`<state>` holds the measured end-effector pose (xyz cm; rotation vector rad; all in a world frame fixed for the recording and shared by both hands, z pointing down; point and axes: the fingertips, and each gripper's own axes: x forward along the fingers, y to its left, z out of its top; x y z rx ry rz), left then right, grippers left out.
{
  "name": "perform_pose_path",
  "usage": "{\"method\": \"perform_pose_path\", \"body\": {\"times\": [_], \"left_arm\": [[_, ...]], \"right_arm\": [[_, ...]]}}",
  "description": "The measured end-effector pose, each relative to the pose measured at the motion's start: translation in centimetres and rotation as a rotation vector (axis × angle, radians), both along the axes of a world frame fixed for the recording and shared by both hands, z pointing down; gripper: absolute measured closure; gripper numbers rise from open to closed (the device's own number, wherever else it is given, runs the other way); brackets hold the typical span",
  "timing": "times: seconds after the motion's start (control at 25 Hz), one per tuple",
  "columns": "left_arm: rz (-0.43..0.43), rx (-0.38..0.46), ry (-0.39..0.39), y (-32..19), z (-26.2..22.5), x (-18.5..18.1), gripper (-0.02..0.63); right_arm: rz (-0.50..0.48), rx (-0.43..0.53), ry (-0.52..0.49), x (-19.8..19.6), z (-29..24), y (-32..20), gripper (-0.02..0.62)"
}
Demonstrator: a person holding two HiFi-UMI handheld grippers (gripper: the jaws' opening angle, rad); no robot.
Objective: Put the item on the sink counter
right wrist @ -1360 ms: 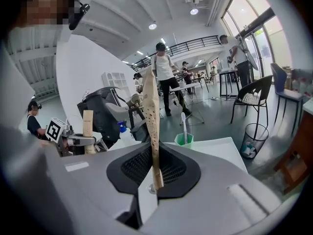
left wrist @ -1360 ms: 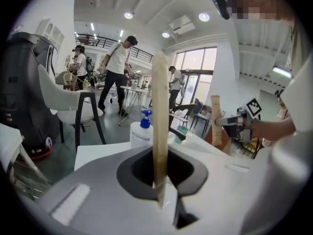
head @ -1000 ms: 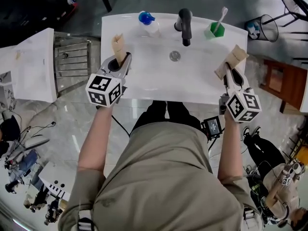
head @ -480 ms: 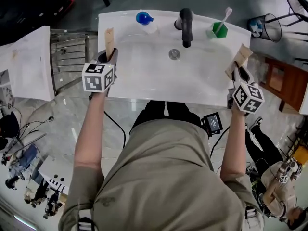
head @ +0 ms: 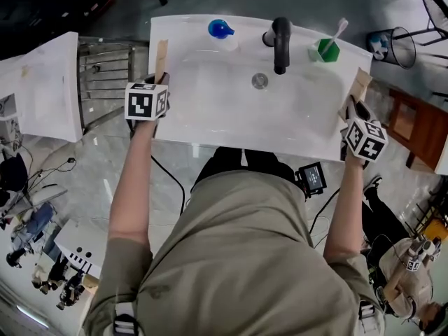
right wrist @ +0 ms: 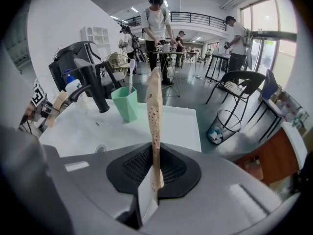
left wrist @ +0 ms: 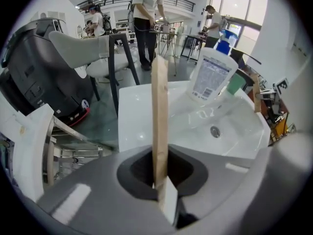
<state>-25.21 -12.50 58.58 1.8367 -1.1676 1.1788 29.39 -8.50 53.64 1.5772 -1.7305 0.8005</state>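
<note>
The white sink (head: 210,128) lies in front of me, with narrow counter strips at either end. Over its left strip, my left gripper (head: 155,80) is shut on a thin plain wooden board (head: 162,53), which the left gripper view shows edge-on and upright (left wrist: 159,116). At the sink's right edge, my right gripper (head: 355,108) is shut on a tan board (head: 361,87). That board stands upright between the jaws in the right gripper view, and small holes dot it (right wrist: 154,121).
Along the back rim stand a blue-capped soap bottle (head: 221,31), a black faucet (head: 281,42) and a green cup with a toothbrush (head: 326,47). The drain (head: 260,80) sits in the basin. A metal rack (head: 105,75) is to the left, a wire wastebasket (head: 396,43) to the right.
Both grippers have moved apart with their boards: the left toward the sink's left edge, the right toward its right edge. Neither grip has changed.
</note>
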Motion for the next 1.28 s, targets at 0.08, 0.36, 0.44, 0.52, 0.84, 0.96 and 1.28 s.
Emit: {"method": "perform_pose_path", "body": {"times": [0.08, 0.36, 0.44, 0.52, 0.84, 0.96, 1.28], "left_arm": [[-0.005, -0.030, -0.015, 0.1, 0.5, -0.5, 0.588], [-0.058, -0.102, -0.040, 0.3, 2.1, -1.7, 0.586], [-0.077, -0.113, -0.033, 0.3, 2.4, -1.8, 0.586], [-0.097, -0.120, -0.021, 0.2, 2.6, -1.9, 0.586], [-0.125, -0.135, 0.004, 0.1, 2.6, -2.0, 0.586], [-0.140, -0.141, 0.013, 0.0, 2.5, -1.9, 0.581], [-0.158, -0.165, 0.025, -1.3, 2.6, -1.3, 0.581]], "right_arm": [[-0.001, -0.012, 0.002, 0.1, 0.3, -0.2, 0.555], [0.002, -0.050, 0.013, 0.7, 1.0, -0.6, 0.552], [0.006, -0.075, 0.010, 0.9, 1.3, -0.6, 0.552], [0.010, -0.098, 0.009, 1.2, 1.6, -0.6, 0.552], [-0.017, -0.194, 0.097, 3.3, 2.3, -1.2, 0.557], [-0.008, -0.216, 0.102, 4.1, 2.8, -1.4, 0.557], [0.084, -0.226, 0.030, 5.5, 4.1, -2.4, 0.557]]}}
